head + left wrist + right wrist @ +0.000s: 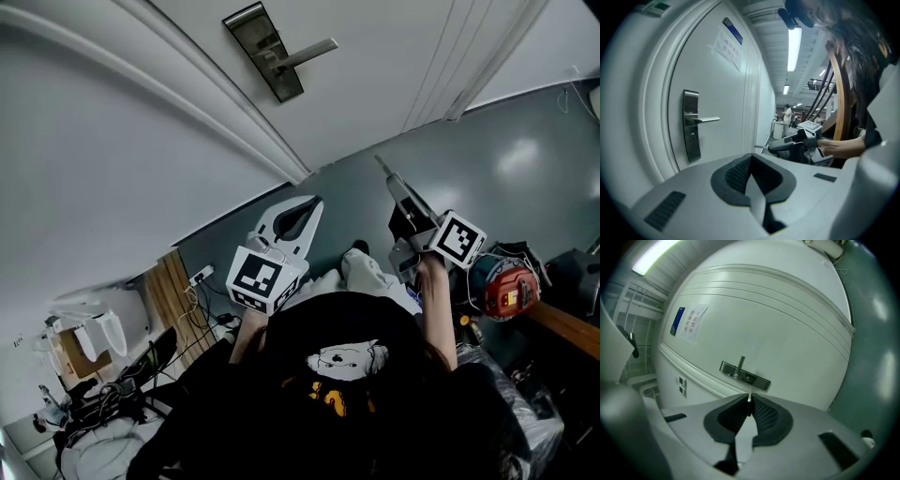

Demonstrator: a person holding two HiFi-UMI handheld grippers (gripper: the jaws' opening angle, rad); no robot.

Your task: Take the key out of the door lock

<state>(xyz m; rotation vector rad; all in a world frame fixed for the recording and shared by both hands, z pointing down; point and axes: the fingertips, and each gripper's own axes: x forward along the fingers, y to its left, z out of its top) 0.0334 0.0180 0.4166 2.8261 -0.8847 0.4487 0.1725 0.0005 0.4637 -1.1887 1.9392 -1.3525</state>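
Observation:
The white door (pixel 375 84) carries a steel lock plate (pixel 265 52) with a lever handle (pixel 305 53); the same plate (pixel 745 376) appears in the right gripper view. My right gripper (pixel 389 178) is shut on the key (pixel 749 398), whose thin metal blade pokes out past the fingertips. The key hangs clear of the door, well short of the keyhole (pixel 749 378). My left gripper (pixel 314 202) sits beside it to the left, shut with nothing between its pads. From the left gripper view the right gripper (pixel 787 143) and the lock plate (pixel 691 126) both show.
A red and black device (pixel 506 286) stands at the right on the grey floor (pixel 506 159). A wooden board (pixel 173 291), cables and a power strip (pixel 202 277) lie at the left by the wall. A paper sign (pixel 727 47) is stuck high on the door.

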